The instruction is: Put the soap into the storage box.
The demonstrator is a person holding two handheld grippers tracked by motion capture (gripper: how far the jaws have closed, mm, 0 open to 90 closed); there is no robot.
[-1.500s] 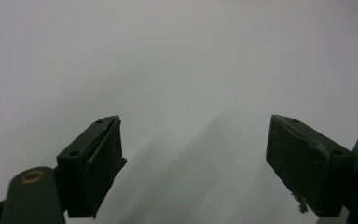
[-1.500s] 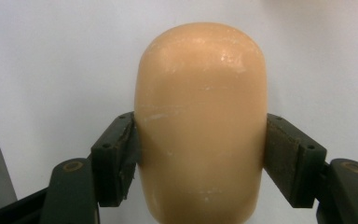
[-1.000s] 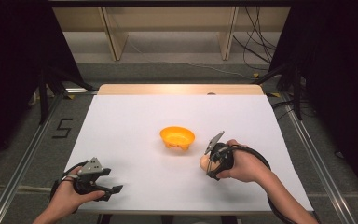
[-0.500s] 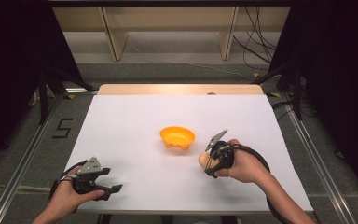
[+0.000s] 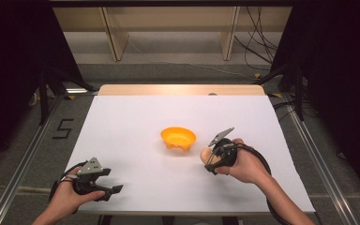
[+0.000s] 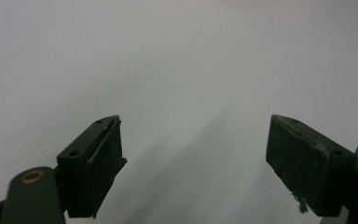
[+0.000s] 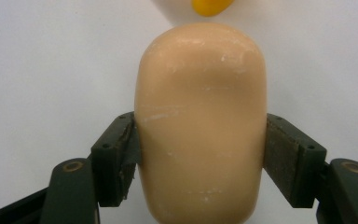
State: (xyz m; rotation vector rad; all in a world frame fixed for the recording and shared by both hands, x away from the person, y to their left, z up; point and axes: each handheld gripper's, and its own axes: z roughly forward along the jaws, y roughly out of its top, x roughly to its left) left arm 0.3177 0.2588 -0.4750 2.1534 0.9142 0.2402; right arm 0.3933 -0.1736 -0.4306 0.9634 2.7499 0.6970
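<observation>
1. Right gripper point(image 5: 209, 159): held in the person's right hand point(image 5: 243, 161) over the right half of the table point(image 5: 131, 122), nearer its front edge than its back edge. In the right gripper view point(image 7: 200, 154) both black pads press the flanks of a beige rounded piece point(image 7: 200, 126), so the jaws are clamped on it.
2. Beige rounded piece point(image 5: 206, 153): smooth, oblong, faintly scuffed; it juts beyond the pads toward the orange bowl.
3. Orange bowl point(image 5: 178, 138): stands upright near the table's centre, just beside the held piece and apart from it; its rim point(image 7: 212, 6) appears past the piece's far end.
4. Left gripper point(image 5: 107, 183): held in the left hand point(image 5: 68, 199) at the front-left corner of the table. In the left gripper view point(image 6: 193, 163) its jaws stand wide apart above bare white surface, with nothing between them.
</observation>
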